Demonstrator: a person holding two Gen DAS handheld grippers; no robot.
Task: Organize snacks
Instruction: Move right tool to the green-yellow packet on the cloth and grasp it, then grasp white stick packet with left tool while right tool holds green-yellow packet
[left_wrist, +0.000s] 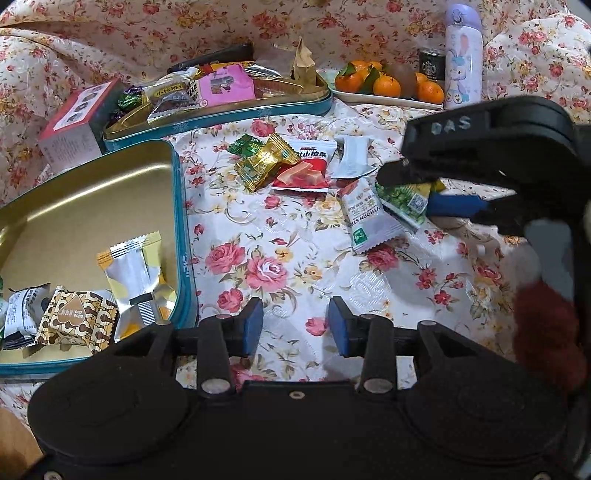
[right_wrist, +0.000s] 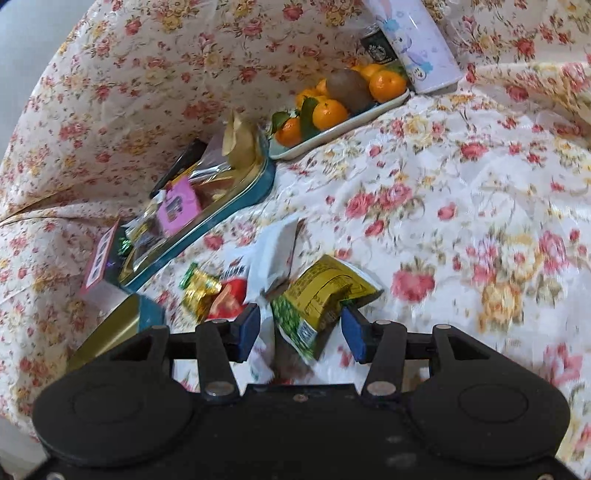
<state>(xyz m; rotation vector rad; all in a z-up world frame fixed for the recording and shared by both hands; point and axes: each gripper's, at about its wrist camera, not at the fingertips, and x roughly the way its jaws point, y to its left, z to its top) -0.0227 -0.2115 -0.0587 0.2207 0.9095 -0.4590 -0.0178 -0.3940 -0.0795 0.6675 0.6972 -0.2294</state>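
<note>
Snacks lay loose on the flowered cloth (left_wrist: 295, 258), between two teal tins and the near edge of the bed. The left gripper (left_wrist: 295, 326) hung over bare cloth just beside the near tin (left_wrist: 183, 236), its blue pads spread apart with nothing between them. Such a pose, I judge, belonged to a hand that was free of any load and ready for the next piece. In that tin's near corner several wrapped pieces were already collected, among them a silver pack (left_wrist: 129, 277) and a brown patterned one (left_wrist: 79, 321), so it seemed to serve as the sorting place. The far tin (left_wrist: 236, 118) was heaped with mixed packets and stood against the cloth's back fold. The right gripper (right_wrist: 299, 332) was at the loose pile, tilted down, its pads standing on both sides of a green-yellow packet (right_wrist: 317, 299). The picture was blurred there, so I cannot tell whether the pads pressed it or only framed it. A white packet (right_wrist: 275, 254) stood tilted just behind, touching the green one, which could come along by mistake. A red packet (left_wrist: 303, 171) and gold candies (left_wrist: 264, 162) waited in the middle of the cloth. A plate of oranges (left_wrist: 386, 86) and a bottle (left_wrist: 461, 55) stood at the far edge, outside the work.
</note>
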